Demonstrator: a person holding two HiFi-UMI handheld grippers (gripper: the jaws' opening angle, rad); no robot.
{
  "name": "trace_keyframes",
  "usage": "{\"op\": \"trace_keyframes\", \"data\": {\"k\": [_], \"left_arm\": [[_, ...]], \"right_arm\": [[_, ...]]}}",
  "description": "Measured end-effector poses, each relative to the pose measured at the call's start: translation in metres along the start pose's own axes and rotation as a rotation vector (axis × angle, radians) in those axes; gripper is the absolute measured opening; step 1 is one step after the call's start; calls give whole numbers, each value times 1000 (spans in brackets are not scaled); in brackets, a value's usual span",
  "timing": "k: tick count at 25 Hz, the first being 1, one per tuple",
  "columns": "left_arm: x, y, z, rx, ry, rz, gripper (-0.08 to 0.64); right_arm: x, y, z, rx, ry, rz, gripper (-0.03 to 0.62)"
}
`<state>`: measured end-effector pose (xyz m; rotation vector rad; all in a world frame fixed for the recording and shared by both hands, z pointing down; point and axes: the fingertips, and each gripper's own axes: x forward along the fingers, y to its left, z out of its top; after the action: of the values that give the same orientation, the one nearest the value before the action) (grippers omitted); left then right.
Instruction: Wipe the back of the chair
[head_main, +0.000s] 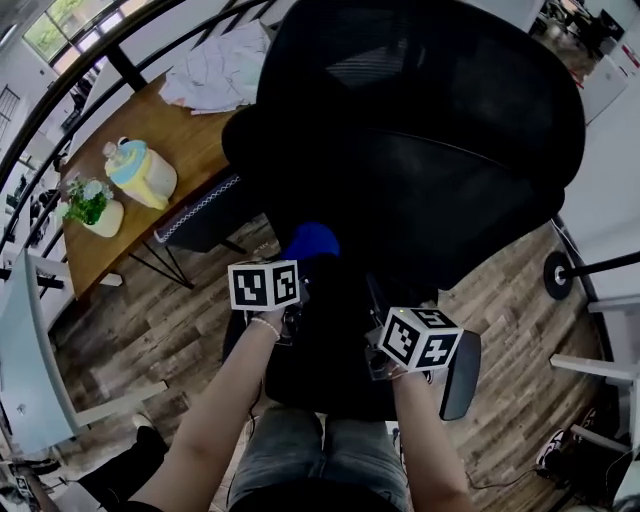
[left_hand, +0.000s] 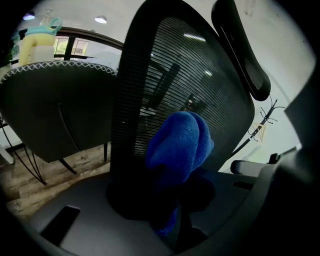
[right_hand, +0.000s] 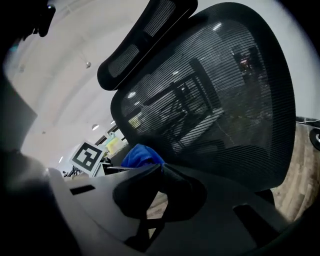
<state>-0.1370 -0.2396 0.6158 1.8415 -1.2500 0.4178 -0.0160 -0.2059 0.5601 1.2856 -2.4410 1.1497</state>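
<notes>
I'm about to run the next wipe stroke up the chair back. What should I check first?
1. Blue cloth gripped in left gripper: ok.
2. Cloth pressed onto the chair back: cannot tell, contact isn't visible.
3. Right gripper shut, empty and to one side of the cloth: ok.
4. Chair back above the cloth unobstructed: ok.
5. Chair steadied by a gripper: not ok, neither one grips it.
</notes>
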Motion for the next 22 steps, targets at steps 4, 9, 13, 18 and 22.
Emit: {"op": "trace_keyframes", "data": {"k": [4, 9, 13, 18, 22], "left_arm": [[-16, 24, 4, -28, -24, 24, 117], [-33, 54, 3, -63, -43, 56, 117], [-46, 70, 2, -88, -60, 71, 117], [-62, 83, -1, -106, -76, 78, 117], [-77, 80, -4, -97, -87, 57, 117]], "right_arm": [[13, 18, -5, -11, 18, 22, 29], [28, 39, -10, -31, 37, 47, 29], [35, 54, -15, -44, 47, 61, 29], [39, 70, -17, -60, 44, 71, 29], [32, 77, -17, -73, 37, 63, 29]]}}
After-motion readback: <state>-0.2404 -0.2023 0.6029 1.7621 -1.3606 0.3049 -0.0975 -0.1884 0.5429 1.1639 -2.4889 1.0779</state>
